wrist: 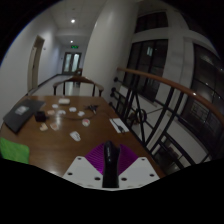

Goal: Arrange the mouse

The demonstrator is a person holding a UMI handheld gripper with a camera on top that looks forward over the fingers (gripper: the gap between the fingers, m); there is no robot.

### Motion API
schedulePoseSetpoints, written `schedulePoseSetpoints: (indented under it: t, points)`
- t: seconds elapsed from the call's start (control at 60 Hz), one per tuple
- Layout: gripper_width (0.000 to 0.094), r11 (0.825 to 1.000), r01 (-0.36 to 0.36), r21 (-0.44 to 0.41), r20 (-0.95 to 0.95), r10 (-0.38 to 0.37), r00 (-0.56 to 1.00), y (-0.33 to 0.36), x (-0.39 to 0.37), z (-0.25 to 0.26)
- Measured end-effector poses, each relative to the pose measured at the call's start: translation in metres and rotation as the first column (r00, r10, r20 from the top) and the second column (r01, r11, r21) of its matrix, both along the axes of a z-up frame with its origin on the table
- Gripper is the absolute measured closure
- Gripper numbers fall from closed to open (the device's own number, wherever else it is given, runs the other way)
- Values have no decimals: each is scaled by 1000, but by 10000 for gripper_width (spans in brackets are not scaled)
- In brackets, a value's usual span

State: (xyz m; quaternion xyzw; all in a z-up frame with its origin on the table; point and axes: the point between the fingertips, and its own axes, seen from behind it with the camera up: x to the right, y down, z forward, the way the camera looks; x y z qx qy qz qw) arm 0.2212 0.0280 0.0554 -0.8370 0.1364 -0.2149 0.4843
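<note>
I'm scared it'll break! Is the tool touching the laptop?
Apart. The gripper view shows the laptop far beyond the tool, with bare table between them.

so the gripper (110, 163) is basically two white-ish fingers (84, 168) with magenta pads (99, 157) on the inner faces, plus a dark part between them.

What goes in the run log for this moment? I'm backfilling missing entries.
gripper: shut on mouse | raised above wooden table | laptop beyond fingers | placement: not yet done
</note>
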Motion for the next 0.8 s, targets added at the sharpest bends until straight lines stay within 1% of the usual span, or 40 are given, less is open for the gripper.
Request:
schedulePoseSetpoints:
  t: [0.1, 0.133, 0.217, 0.3, 0.35, 0.383, 0.433, 0.483, 0.517, 0.6, 0.667, 0.7, 0.75, 0.8]
  points:
    - [791, 995, 25, 96, -2, -25, 1000, -6, -47, 58]
    - [791, 991, 14, 133, 4, -15, 1000, -7, -72, 79]
    - [792, 977, -89, 194, 23, 86, 996, -3, -152, 122]
    - [792, 951, -212, 223, 39, 209, 977, 8, -241, 139]
    - [793, 936, -284, 209, 41, 281, 959, 13, -288, 130]
    - [793, 927, -326, 184, 42, 324, 945, 16, -314, 117]
    - [792, 922, -367, 126, 40, 365, 930, 20, -339, 85]
    - [793, 921, -383, 69, 26, 382, 924, 20, -355, 55]
    - [792, 917, -396, 44, 6, 396, 918, 19, -364, 36]
    - [793, 909, -418, 13, -50, 418, 907, 16, -379, -9]
    - [785, 901, -433, -12, -82, 430, 899, 15, -385, -33]
    - [792, 899, -438, 11, -46, 438, 898, 17, -383, -29]
    - [792, 897, -441, 19, -45, 442, 896, 17, -383, -30]
    - [792, 892, -452, 6, -32, 452, 892, 17, -383, -30]
